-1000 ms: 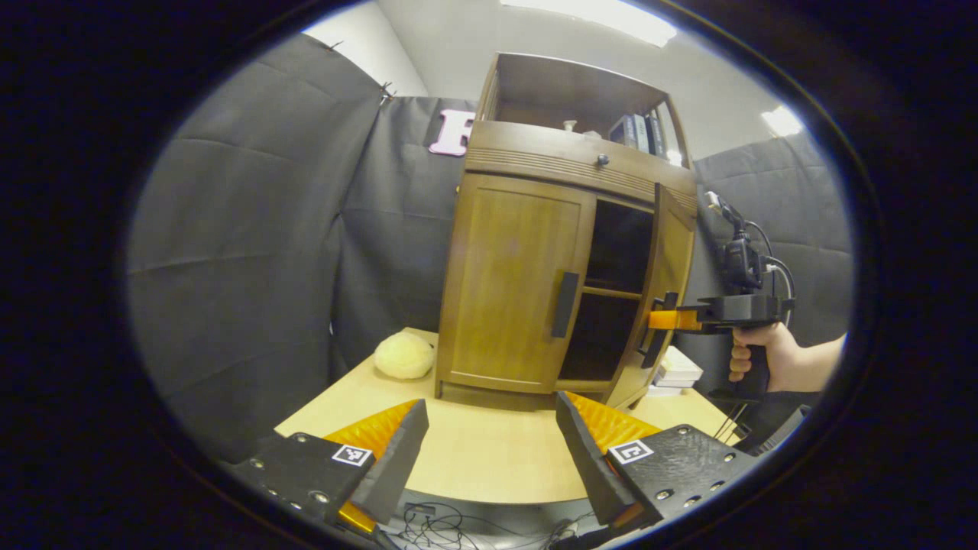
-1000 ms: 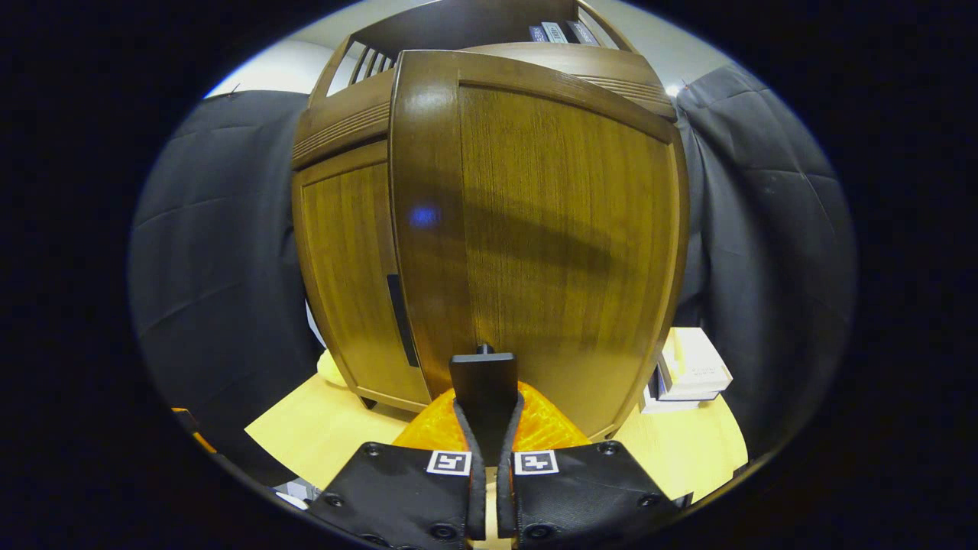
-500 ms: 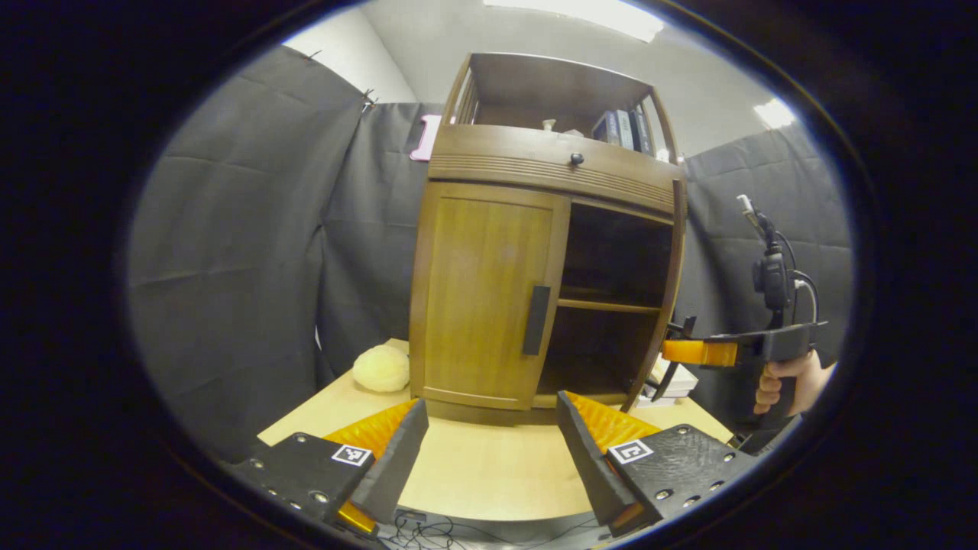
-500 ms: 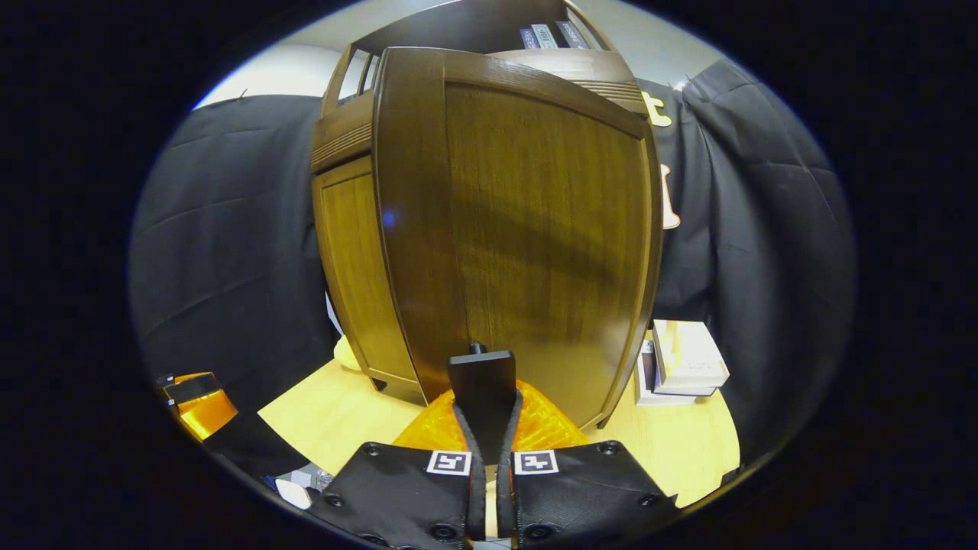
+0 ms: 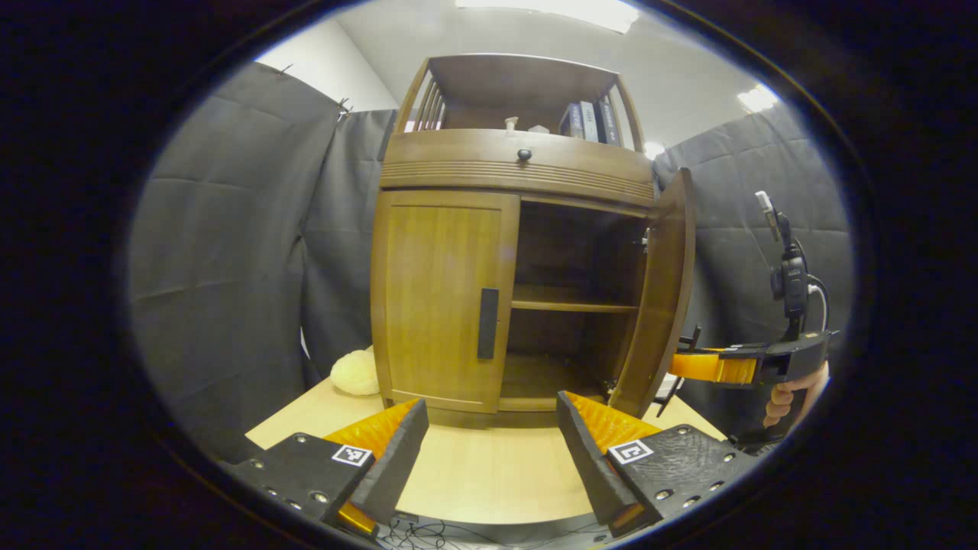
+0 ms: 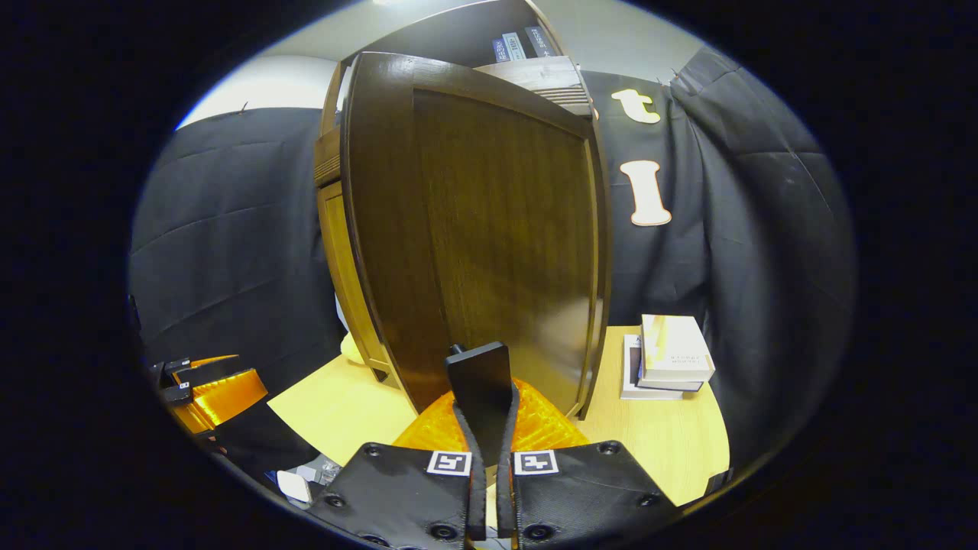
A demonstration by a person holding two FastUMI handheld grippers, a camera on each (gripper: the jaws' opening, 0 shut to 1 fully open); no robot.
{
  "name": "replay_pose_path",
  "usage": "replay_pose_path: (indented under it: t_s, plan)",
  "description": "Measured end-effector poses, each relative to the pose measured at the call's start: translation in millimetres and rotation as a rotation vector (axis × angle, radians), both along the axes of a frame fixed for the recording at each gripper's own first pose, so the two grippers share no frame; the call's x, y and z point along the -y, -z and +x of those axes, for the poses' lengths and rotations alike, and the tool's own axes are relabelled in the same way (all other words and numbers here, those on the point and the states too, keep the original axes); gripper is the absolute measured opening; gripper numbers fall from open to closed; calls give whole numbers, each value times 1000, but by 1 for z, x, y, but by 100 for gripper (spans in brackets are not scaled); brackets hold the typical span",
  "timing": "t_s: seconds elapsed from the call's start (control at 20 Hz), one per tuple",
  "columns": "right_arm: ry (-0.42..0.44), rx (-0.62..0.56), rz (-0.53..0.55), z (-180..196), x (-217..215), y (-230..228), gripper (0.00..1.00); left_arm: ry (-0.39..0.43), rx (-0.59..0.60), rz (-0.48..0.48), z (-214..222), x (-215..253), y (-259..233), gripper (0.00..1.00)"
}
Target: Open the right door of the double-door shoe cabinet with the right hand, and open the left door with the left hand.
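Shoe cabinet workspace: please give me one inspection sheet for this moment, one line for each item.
Surface: light wooden table, the shoe cabinet stands on it.
Job's things: right door swung wide open, shelf inside visible; left door shut, its dark handle untouched.
Clutter: pale plush ball left of the cabinet; stacked books at its right; books on the top shelf.
Grippers: right tongs shut on the right door handle; left tongs open, in front of the cabinet, apart from it.
Cables: a tangle below the table's near edge; a cable on the right tool.
Surroundings: black cloth walls, ceiling lights.
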State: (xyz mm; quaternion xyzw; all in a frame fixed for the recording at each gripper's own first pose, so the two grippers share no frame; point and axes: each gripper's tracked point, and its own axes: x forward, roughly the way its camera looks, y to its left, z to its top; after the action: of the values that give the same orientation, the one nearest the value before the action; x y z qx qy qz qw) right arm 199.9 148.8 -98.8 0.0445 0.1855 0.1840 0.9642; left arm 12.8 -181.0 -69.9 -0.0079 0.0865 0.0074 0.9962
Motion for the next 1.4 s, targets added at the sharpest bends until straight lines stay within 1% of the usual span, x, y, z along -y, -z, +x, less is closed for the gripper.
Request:
replay_pose_path:
  t_s: [0.15, 0.35, 0.45, 0.55, 0.65, 0.7, 0.75, 0.8, 0.85, 0.9, 0.95, 1.05, 1.1, 1.15, 1.2, 1.25, 1.3, 1.35, 1.4]
  plan:
    - [-16, 5, 8, -2, 2, 0, 7, -3, -1, 5, 1, 21, -1, 98]
    - [-35, 10, 31, -4, 5, -1, 7, -21, 14, 0, -16, 37, -8, 97]
    - [-43, 18, 35, -6, 16, 0, 7, -39, 10, 8, -27, 45, -8, 97]
    - [-46, 24, 37, -8, 36, 0, 7, -57, 6, 6, -32, 56, -6, 98]
    - [-55, 30, 40, -1, 53, 2, 6, -79, 6, 3, -37, 61, -3, 98]
    - [-56, 32, 44, -1, 60, 3, 2, -89, 7, 3, -42, 65, -2, 98]
    - [-56, 33, 47, -1, 68, 3, 6, -98, 8, 4, -46, 69, -2, 97]
    - [-52, 34, 50, 1, 77, 3, 2, -103, 8, 5, -51, 74, -1, 97]
    - [-44, 34, 55, 3, 87, 4, 2, -108, 8, 9, -53, 77, -1, 96]
    - [-35, 31, 72, 5, 95, 4, 6, -111, 11, 18, -58, 81, -1, 96]
    - [-36, 21, 102, 5, 99, 3, 2, -117, 12, 32, -61, 83, -2, 97]
    - [-54, 10, 131, 5, 97, 4, 9, -127, 8, 50, -67, 82, -1, 97]
    - [-62, 20, 120, 5, 97, 3, 2, -129, 2, 48, -67, 81, -1, 97]
    - [-63, 34, 102, 6, 97, 2, 6, -129, 0, 40, -67, 82, -1, 97]
    - [-59, 44, 90, 5, 98, 3, 6, -129, -1, 31, -67, 82, -2, 98]
    - [-50, 47, 92, 6, 99, 3, 2, -131, 0, 25, -68, 81, -3, 98]
    - [-41, 43, 103, 5, 98, 5, 6, -134, 2, 24, -68, 80, -4, 97]
    - [-39, 34, 120, 3, 99, 4, 7, -134, 4, 27, -68, 79, -5, 98]
    - [-38, 5, 149, 4, 97, 8, 13, -132, 4, 29, -68, 80, -5, 98]
